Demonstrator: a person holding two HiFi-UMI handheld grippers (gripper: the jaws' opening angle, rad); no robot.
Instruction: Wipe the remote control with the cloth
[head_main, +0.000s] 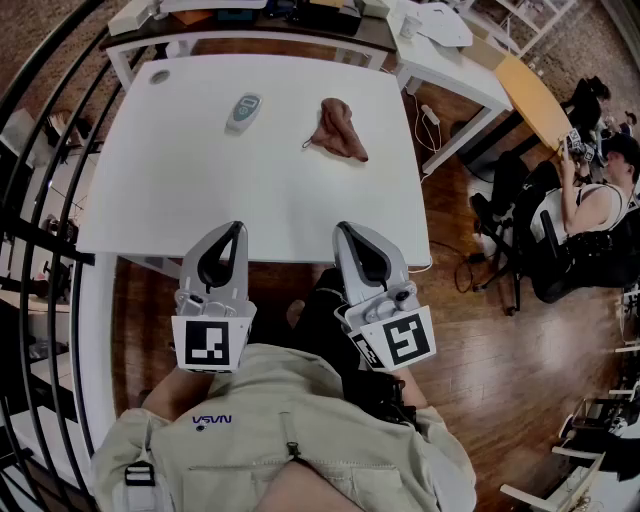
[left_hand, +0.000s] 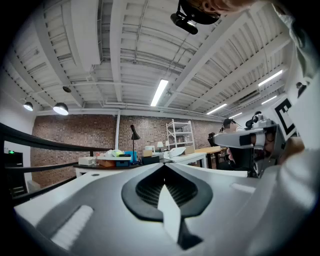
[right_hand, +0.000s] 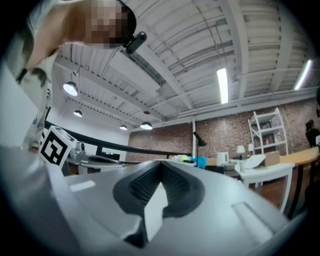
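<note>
On the white table (head_main: 200, 190), a small grey remote control (head_main: 243, 111) with a blue panel lies at the far left-centre. A crumpled brown cloth (head_main: 337, 130) lies to its right. Both grippers hover at the table's near edge, well short of the two objects. My left gripper (head_main: 236, 228) is shut with nothing in it; in the left gripper view its jaws (left_hand: 163, 166) meet tip to tip. My right gripper (head_main: 342, 228) is shut too, empty, and its tips (right_hand: 160, 163) point slightly upward across the room.
A second white desk (head_main: 450, 55) stands at the back right with a cable hanging beside it. A seated person (head_main: 590, 205) is at the far right. Black railings (head_main: 40, 150) run along the left. A cluttered shelf (head_main: 250, 15) borders the table's far edge.
</note>
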